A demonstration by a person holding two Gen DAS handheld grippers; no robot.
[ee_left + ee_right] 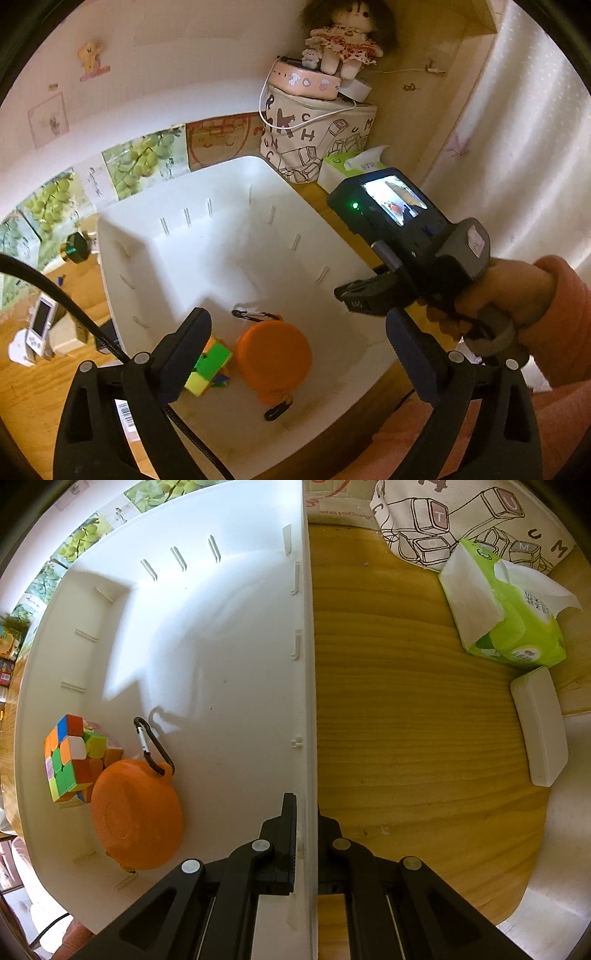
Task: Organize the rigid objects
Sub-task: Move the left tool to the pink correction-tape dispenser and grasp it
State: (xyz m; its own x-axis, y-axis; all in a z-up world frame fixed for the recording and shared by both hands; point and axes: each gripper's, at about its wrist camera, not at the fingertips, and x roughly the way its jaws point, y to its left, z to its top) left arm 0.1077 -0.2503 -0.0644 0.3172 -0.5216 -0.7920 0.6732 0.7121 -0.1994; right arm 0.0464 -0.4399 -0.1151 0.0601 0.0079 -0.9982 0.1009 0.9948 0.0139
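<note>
Orange pouch (273,360) in white bin (229,236) below spread left jaws, untouched.

the left finger (184,354) hides part of the puzzle cube (208,369).

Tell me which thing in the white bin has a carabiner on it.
The round orange case: a black carabiner hangs from its loop. The cube beside it in the bin has none.
</note>
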